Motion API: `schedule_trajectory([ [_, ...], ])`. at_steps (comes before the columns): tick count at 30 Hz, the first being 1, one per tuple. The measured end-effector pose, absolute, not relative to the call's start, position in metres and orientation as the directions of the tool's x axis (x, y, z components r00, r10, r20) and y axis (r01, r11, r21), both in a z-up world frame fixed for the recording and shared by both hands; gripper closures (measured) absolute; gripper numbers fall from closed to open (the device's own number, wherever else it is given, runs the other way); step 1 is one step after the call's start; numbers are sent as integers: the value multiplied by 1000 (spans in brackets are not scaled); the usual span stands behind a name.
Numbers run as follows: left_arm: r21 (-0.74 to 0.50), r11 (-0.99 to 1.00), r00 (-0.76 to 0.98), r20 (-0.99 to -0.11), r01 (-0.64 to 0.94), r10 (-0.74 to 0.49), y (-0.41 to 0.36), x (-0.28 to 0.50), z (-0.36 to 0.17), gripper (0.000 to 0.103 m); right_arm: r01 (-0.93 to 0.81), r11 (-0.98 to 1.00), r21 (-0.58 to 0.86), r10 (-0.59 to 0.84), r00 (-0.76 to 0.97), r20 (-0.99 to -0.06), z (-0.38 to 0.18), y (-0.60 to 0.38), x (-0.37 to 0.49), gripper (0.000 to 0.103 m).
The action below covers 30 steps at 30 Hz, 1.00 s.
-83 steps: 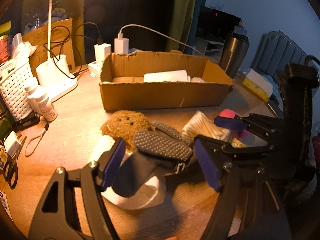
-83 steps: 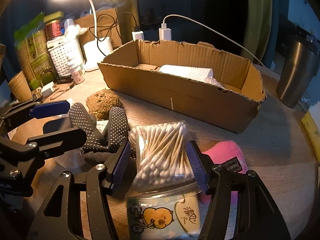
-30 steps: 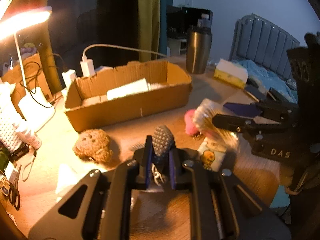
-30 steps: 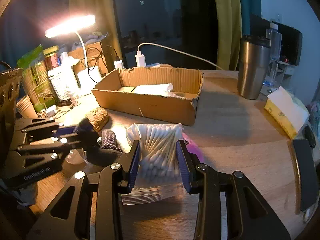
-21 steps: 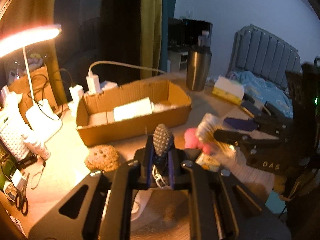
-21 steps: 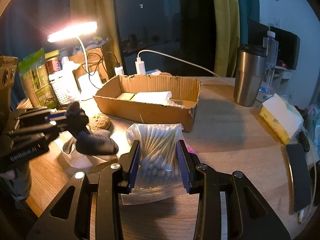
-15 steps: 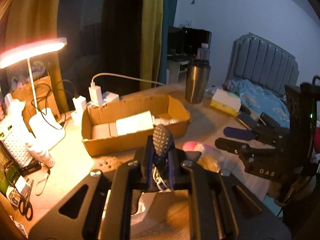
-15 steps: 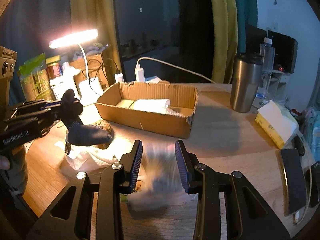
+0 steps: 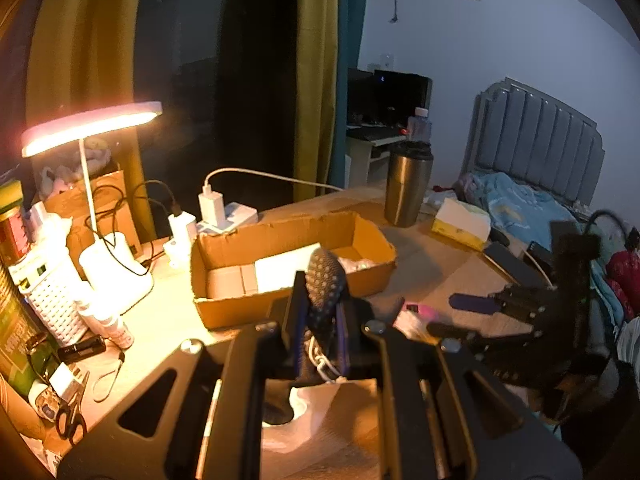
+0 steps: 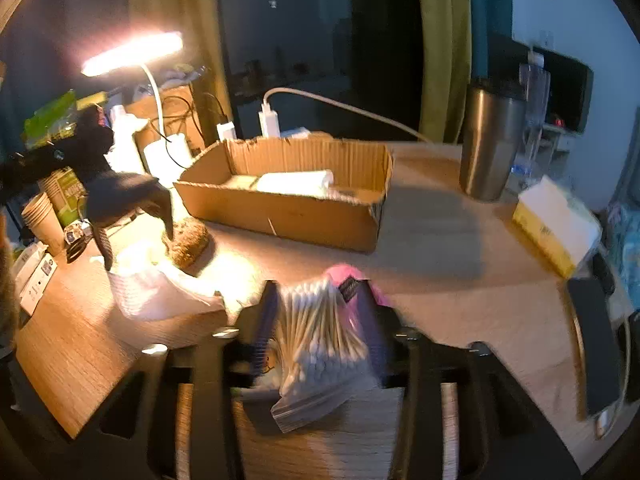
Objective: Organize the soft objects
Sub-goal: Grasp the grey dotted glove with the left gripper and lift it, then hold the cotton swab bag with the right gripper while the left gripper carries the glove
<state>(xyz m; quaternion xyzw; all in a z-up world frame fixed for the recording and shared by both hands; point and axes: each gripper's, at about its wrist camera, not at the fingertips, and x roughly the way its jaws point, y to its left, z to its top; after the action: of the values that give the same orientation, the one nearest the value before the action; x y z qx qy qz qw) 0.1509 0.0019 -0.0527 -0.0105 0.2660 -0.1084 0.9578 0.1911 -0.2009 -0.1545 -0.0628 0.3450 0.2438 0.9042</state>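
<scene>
So we've got both hands loaded right now. Biggest thing on the desk is the cardboard box (image 10: 288,196), and that looks like where the soft stuff is meant to end up, since a white roll and some folded white bits are already lying inside it.

Our left gripper (image 9: 318,332) is clamped tight on the dotted dark sock (image 9: 323,296), holding it up in the air on the near side of the box so it can swing over the rim, we reckon. Our right gripper (image 10: 320,332) is squeezed around the bag of cotton swabs (image 10: 320,336), also lifted, near side of the box and a bit to the right. Probably both are heading in.

Left behind on the wooden desk (image 10: 460,280), just in front of the box: a brown fuzzy ball (image 10: 187,242), white tissue (image 10: 160,292) and something pink (image 10: 348,276) peeking from behind the swab bag.

Right of the box there's a steel tumbler (image 10: 490,140) and a tissue pack (image 10: 556,224); left of it the lit desk lamp (image 10: 134,54). Bed further right, curtains behind.
</scene>
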Motion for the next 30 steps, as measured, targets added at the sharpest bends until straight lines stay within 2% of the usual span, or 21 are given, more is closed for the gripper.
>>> schedule_trajectory([
  [1, -81, 977, 836, -507, 199, -212, 4, 150, -53, 91, -485, 872, 66, 402, 633, -662, -158, -201, 193, 39],
  [11, -90, 981, 851, -489, 172, -194, 19, 145, -42, 91, -502, 861, 79, 402, 576, -712, -184, -188, 204, 41],
  [13, -93, 981, 854, -483, 170, -193, 22, 144, -39, 91, -510, 856, 82, 408, 569, -714, -184, -187, 204, 57],
  [16, -100, 982, 856, -481, 161, -189, 28, 145, -38, 91, -518, 852, 76, 410, 570, -712, -182, -186, 203, 66],
  [22, -109, 983, 859, -479, 147, -181, 37, 143, -38, 91, -540, 839, 70, 439, 595, -674, -161, -180, 191, 67],
  [27, -119, 984, 865, -470, 136, -177, 45, 141, -38, 91, -624, 774, 109, 545, 570, -615, -132, -161, 174, 67],
  [30, -126, 983, 866, -468, 130, -175, 50, 140, -41, 91, -680, 723, 119, 587, 514, -626, -136, -132, 168, 67],
])
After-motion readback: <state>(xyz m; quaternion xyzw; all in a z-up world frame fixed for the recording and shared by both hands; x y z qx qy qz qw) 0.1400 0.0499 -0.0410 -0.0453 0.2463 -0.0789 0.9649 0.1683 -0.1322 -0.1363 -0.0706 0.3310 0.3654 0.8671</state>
